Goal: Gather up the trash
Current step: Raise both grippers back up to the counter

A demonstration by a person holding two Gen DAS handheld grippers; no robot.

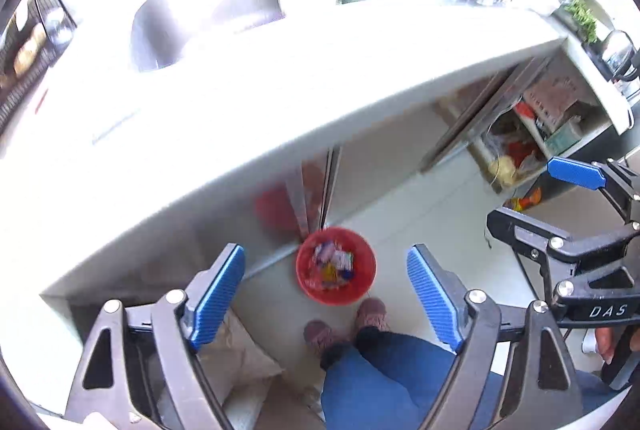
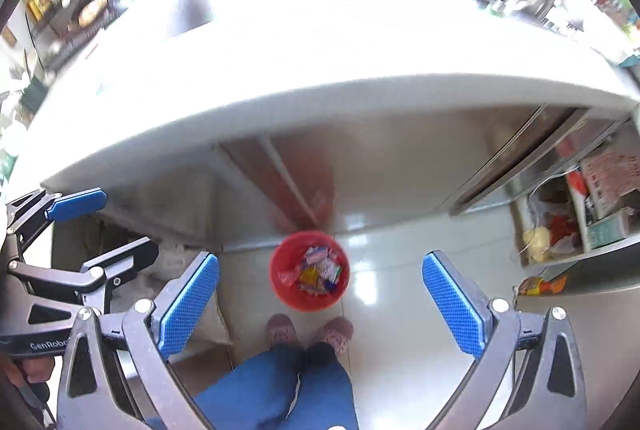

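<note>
Overexposed white countertop [image 2: 320,85] above glossy pale tiled floor [image 2: 392,270]

Both the left gripper [image 1: 326,292] and the right gripper [image 2: 320,304] are held side by side, pointed downward, jaws spread wide, nothing gripped.

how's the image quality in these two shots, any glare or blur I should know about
Left wrist view: countertop blown out white, sink area smeared. Right wrist view: same glare on the counter, background blurred; the red bin and both tools stay fairly sharp. Fisheye bends the counter edge in both.
</note>
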